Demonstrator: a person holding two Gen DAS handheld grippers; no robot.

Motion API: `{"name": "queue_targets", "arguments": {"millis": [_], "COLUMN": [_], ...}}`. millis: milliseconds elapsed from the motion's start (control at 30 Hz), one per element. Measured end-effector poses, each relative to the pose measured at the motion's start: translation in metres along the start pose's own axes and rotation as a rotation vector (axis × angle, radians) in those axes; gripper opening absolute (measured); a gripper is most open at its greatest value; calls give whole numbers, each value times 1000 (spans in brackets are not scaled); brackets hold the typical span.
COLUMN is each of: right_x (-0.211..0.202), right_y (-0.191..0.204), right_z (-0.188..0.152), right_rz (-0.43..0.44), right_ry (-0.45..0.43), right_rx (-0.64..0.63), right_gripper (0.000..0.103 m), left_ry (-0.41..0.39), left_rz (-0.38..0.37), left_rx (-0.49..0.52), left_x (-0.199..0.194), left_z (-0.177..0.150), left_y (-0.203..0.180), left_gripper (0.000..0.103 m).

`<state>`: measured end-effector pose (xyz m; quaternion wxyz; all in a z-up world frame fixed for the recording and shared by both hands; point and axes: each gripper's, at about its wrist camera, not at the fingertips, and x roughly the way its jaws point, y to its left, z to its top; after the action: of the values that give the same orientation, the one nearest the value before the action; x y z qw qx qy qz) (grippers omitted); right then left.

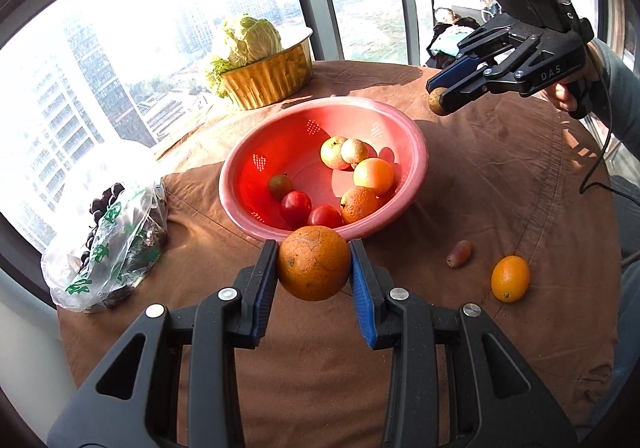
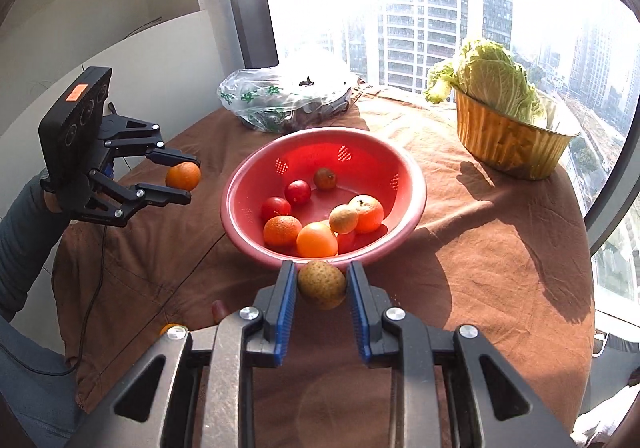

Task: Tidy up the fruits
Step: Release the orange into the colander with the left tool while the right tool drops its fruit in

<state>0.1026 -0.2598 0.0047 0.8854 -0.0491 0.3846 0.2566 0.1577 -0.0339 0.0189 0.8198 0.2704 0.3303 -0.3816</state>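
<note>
I am gripping an orange (image 1: 313, 263) in my left tongs (image 1: 313, 268), a pear (image 2: 322, 285) in my right (image 2: 322, 288); the basin (image 1: 240, 184) is lying just ahead of both.

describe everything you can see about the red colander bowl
The red colander bowl looks like glossy plastic, round and deep, with a thick pinkish rim and small patches of drain holes in its wall. It sits upright on the brown cloth in the middle of the table, in sunlight. Inside lie several fruits: oranges, two red ones, pale brownish ones and a small dark one. Neither gripper touches it.
</note>
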Motion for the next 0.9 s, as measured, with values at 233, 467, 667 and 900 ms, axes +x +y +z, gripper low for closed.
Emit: {"name": "queue_targets", "arguments": {"millis": [233,467,667,900], "right_x": [19,51,76,96], "right_y": [-6,-4,-2,-7], "right_z": [27,40,47,56], "right_rz": [-18,-38,-54,-64], "right_ry": [5,45,65,80], "right_rx": [-34,-75,-102,-105], "right_gripper": [28,28,28,28], "left_ry": [13,49,80,99], "left_rz": [-4,-2,-3,0], "left_rx": [22,-19,-31,-32], "left_x": [24,62,87,98], "left_z": [26,40,44,42], "left_y": [5,19,21,20], "left_gripper": [33,33,33,34]}}
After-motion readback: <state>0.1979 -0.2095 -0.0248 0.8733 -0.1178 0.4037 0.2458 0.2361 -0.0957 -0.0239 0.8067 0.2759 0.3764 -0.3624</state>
